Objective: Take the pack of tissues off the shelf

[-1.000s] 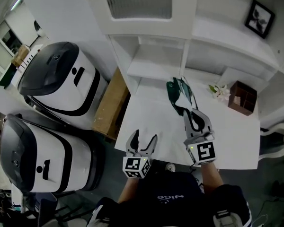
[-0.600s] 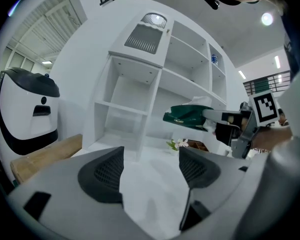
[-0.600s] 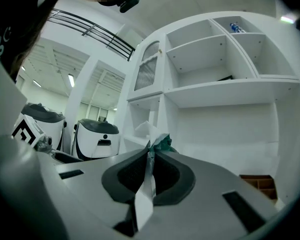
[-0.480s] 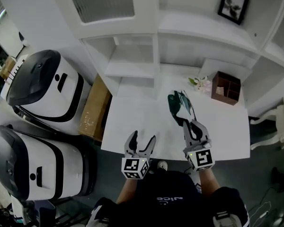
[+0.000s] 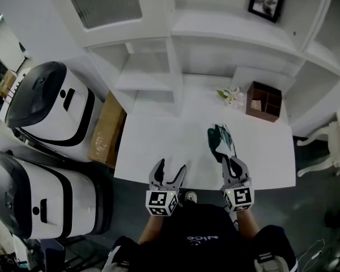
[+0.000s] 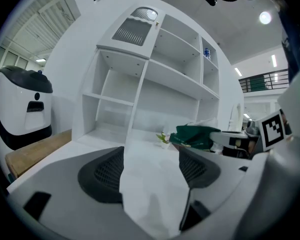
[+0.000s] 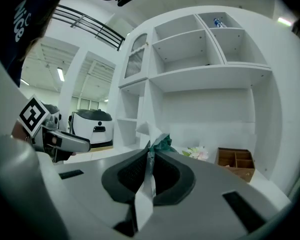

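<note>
White desk (image 5: pixel 158 146) below; dark green, crumpled pack of tissues (image 5: pixel 221 140), white sheet poking out, pinched at right gripper (image 5: pixel 226 160) fingertips; left gripper (image 5: pixel 171 168) spread, empty.

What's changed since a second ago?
The right gripper, shut on the green tissue pack, has carried it back from the shelf toward the person, over the near half of the table. Nothing was grabbed or released. The left gripper stays open and empty by its front edge; flowers and wooden box haven't moved.
</note>
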Tool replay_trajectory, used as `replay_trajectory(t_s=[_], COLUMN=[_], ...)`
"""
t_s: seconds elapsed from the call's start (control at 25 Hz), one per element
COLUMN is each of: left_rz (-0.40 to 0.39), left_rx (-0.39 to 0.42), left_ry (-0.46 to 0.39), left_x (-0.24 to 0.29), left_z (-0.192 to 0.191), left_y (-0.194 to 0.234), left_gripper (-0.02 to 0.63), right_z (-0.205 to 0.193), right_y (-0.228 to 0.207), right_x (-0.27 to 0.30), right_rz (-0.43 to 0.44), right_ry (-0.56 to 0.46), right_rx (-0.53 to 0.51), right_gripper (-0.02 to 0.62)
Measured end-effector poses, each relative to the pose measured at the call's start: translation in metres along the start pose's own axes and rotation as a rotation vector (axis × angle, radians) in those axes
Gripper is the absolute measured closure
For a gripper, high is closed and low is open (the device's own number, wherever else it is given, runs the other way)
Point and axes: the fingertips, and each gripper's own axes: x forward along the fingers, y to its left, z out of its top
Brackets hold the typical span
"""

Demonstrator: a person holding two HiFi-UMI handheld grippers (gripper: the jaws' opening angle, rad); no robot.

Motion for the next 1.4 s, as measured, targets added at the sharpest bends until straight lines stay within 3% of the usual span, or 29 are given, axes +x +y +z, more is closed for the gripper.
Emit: replay_trajectory(t_s=[0.52, 0.68, 0.8, 0.88, 1.0, 1.16, 1.4], left_rz=[0.014, -0.006, 0.006, -0.001, -0.018, -0.024, 0.015], left_rx=[0.029, -0.004, 0.009, 0.015, 0.004, -0.079, -0.041], left_ry=[-0.024, -0.046, -0.050, -0.045, -0.042, -0.066, -0.060], left_x=[0.001, 0.000, -0.001, -0.001, -0.001, -0.002, -0.004], left_z=[0.011, 0.015, 0.015, 0.015, 0.014, 0.015, 0.013], left_y=[-0.005, -0.009, -0.008, -0.009, -0.011, -0.005, 0.002], left_gripper=[0.277, 0.395, 0.551, 0.601, 0.603, 0.603, 0.604], right_z=[-0.003, 0.001, 0.000, -0.001, 0.001, 0.001, -0.003], right_y=[-0.003, 0.000, 0.000, 0.000, 0.001, 0.000, 0.001], right_x=[0.000, 0.001, 0.001, 0.001, 0.001, 0.001, 0.002], right_rz=[0.015, 0.030, 0.029, 0.031, 0.037, 0.036, 0.039], right_ry=[0.005, -0.001, -0.005, -0.007, -0.016, -0.010, 0.006], right_rx=[-0.024, -0.034, -0.035, -0.037, -0.045, -0.034, -0.054], right_gripper=[0.574, 0.574, 0.574, 0.574, 0.574, 0.575, 0.577])
